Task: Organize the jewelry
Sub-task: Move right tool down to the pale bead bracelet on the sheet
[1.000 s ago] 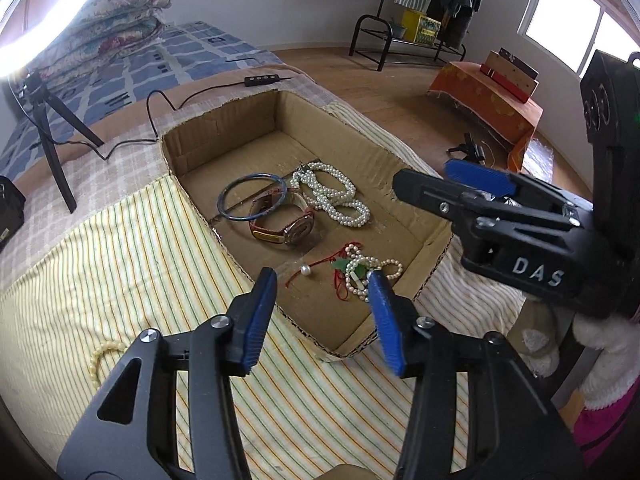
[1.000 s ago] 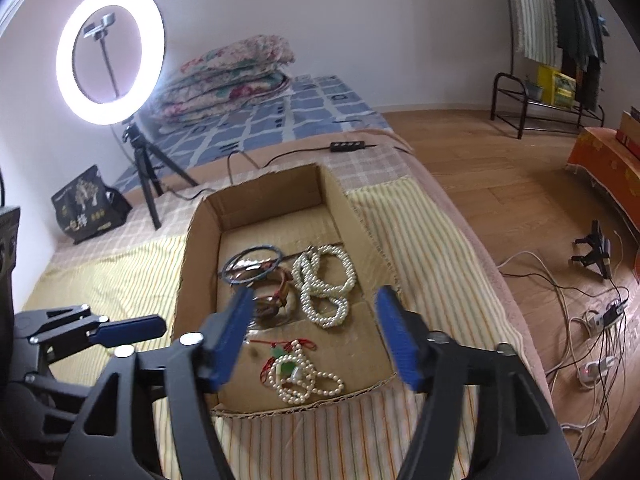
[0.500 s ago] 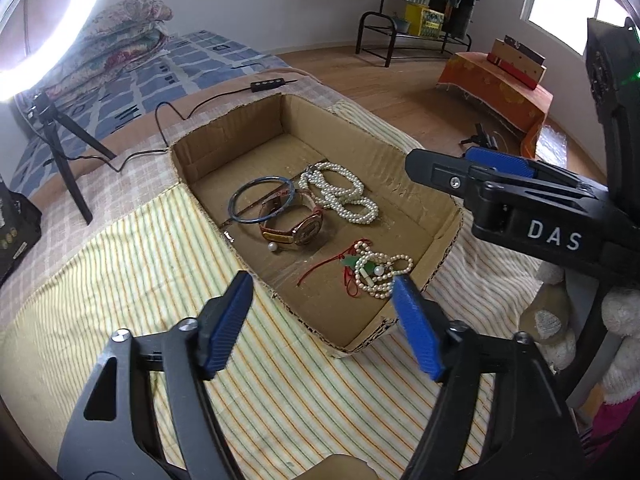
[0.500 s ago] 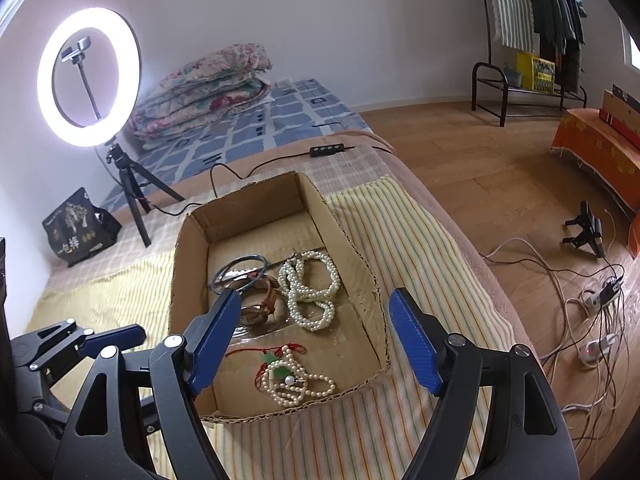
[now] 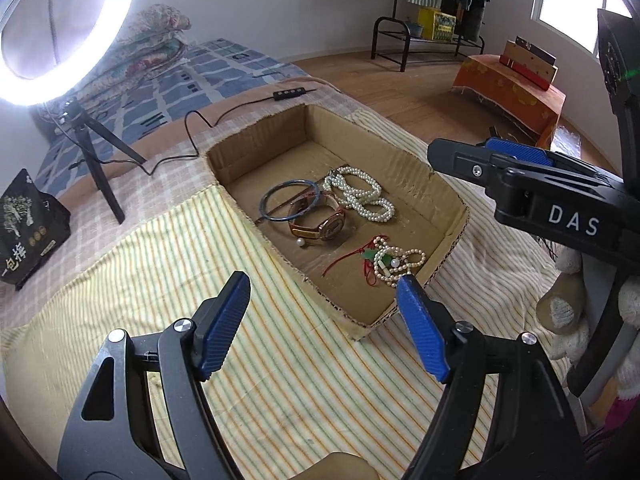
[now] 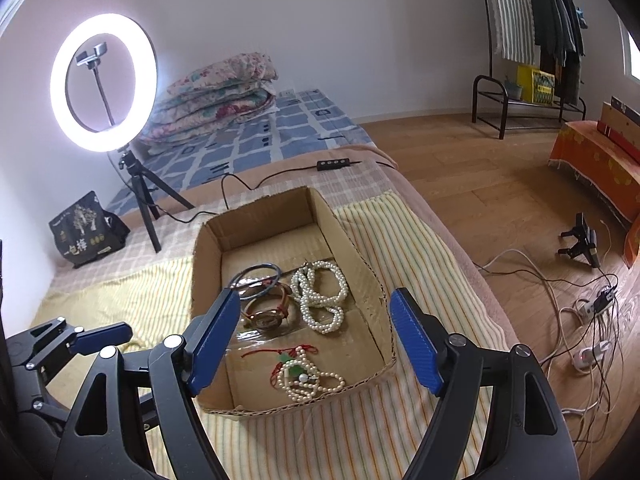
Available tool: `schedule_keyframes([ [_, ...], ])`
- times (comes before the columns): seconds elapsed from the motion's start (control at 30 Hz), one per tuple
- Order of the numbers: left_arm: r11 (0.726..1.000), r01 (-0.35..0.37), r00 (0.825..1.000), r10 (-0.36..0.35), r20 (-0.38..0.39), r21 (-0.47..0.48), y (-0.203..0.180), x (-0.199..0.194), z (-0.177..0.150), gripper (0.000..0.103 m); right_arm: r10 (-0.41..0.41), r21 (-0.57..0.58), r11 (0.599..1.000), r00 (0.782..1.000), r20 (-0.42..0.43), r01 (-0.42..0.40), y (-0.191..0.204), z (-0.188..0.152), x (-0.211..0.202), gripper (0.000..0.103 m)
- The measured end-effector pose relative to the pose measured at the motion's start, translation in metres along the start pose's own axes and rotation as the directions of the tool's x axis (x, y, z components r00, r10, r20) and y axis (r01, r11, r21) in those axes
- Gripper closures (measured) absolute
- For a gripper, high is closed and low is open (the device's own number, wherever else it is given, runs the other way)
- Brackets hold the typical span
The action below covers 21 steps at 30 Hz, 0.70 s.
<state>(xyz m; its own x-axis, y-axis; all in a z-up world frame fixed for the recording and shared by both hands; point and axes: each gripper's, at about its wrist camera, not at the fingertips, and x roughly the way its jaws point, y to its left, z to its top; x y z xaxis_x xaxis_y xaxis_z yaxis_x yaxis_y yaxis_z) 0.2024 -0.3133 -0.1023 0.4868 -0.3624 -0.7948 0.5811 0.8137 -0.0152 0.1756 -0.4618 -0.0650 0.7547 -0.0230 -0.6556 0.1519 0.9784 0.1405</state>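
With both our left tongs [image 5: 322, 320] and right tongs [image 6: 312, 338] spread and empty above the box [image 5: 448, 196], we judge sorting nearly done: pearls [image 5: 360, 196], bangle [image 5: 289, 206], watch [image 5: 320, 226] and beads [image 5: 390, 262] lie inside it.

Two black plastic grippers were seen, each built of triangular arms with cut-out slots. The left gripper [image 5: 322, 322] was fitted with ribbed blue pads [image 5: 222, 322] on both fingers, and round silver screws were set at the finger joints. The right gripper [image 6: 310, 340] was made alike, with the same blue ribbed pads [image 6: 416, 346] and silver screws. White letters "DAS" were printed on the side of the right gripper's body in the left wrist view. A fluffy white sleeve [image 5: 630, 312] with a pink edge was worn behind it.
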Motion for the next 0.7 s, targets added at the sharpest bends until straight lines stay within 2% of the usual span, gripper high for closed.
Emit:
schedule_keyframes([
  [0.4,0.999,-0.035,0.997,0.034,0.066,0.007,0.017,-0.049,-0.022,0.025,0.040,-0.044,0.998,0.997,0.061,-0.037,0.030,0.002,-0.029,0.026],
  [0.53,0.998,-0.066,0.994,0.066,0.081,-0.006,0.037,-0.068,-0.034,0.025,0.068,-0.058,0.996,0.993,0.094,-0.063,0.041,0.001,-0.038,0.026],
  [0.7,0.994,-0.089,0.992,0.095,0.087,-0.071,0.073,-0.088,-0.045,0.025,0.103,-0.094,0.991,0.989,0.110,-0.092,0.064,0.000,-0.041,0.026],
])
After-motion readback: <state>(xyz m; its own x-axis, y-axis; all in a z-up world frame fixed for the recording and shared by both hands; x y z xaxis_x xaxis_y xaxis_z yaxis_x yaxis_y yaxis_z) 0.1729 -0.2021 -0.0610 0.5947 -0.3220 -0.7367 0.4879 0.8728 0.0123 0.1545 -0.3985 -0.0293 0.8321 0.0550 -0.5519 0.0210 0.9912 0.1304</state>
